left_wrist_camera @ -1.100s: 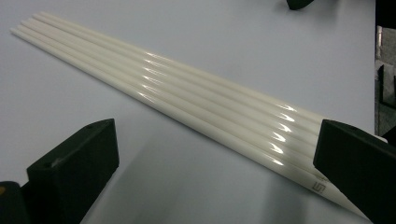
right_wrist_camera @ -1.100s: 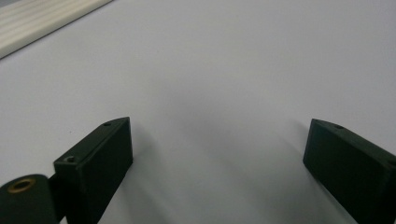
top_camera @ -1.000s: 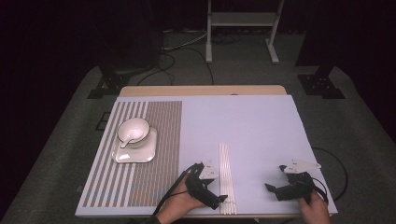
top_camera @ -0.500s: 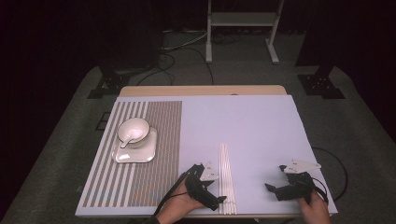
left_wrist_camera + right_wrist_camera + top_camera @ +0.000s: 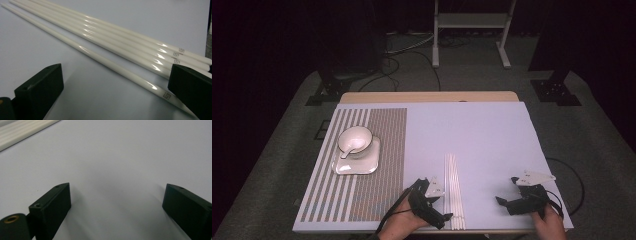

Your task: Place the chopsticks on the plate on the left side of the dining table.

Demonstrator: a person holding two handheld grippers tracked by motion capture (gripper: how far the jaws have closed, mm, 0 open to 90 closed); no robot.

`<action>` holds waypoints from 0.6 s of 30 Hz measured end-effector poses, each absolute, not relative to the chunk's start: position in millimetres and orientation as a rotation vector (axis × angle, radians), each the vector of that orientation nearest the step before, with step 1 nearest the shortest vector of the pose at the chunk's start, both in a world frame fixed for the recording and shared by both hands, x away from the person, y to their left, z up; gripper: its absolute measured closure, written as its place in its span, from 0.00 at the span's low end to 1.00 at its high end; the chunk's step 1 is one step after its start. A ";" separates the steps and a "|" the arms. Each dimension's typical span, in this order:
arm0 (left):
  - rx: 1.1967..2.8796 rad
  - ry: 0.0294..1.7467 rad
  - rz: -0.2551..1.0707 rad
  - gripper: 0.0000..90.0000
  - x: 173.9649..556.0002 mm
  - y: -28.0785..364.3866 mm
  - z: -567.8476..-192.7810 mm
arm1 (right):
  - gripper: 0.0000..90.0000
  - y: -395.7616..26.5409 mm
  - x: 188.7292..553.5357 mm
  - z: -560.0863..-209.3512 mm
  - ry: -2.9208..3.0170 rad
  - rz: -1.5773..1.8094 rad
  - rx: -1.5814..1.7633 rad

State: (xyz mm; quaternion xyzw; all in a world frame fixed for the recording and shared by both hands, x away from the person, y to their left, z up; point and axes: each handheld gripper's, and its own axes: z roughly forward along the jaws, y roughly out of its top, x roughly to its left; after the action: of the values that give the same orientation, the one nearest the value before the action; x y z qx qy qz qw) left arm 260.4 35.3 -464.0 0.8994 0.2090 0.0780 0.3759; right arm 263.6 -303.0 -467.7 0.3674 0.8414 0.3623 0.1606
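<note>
Your left gripper [image 5: 443,218] at the white chopsticks [image 5: 454,190]
Jaws apart around the nearest stick's end; your right gripper [image 5: 504,201], at the table's 5 o'clock, gapes over bare surface.

White glossy chopsticks [image 5: 120,42] lying flat on table, side by side (one slightly apart), near front edge.

So the chopsticks [image 5: 453,190] lie side by side near the table's [image 5: 482,130] front edge, about midway along it. Bowl [image 5: 355,140] sits on a plate [image 5: 357,162], on the striped mat [image 5: 362,170] covering the table's left part, well apart from them.
</note>
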 end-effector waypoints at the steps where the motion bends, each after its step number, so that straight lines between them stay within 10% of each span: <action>1: 2.301 0.536 0.205 0.00 259.6 35.7 -464.2 | 0.07 -303.0 263.6 -467.7 2.403 1.035 1.049; 18: 2.310 0.560 0.245 0.00 252.7 52.6 -464.7 | 0.08 -303.1 263.6 -467.8 2.403 1.035 1.048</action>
State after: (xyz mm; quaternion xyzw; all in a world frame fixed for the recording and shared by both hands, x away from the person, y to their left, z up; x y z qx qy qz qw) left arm 252.7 52.6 -464.7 0.8991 0.2181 0.0955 0.3673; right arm 263.6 -303.1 -467.8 0.3671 0.8415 0.3624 0.1606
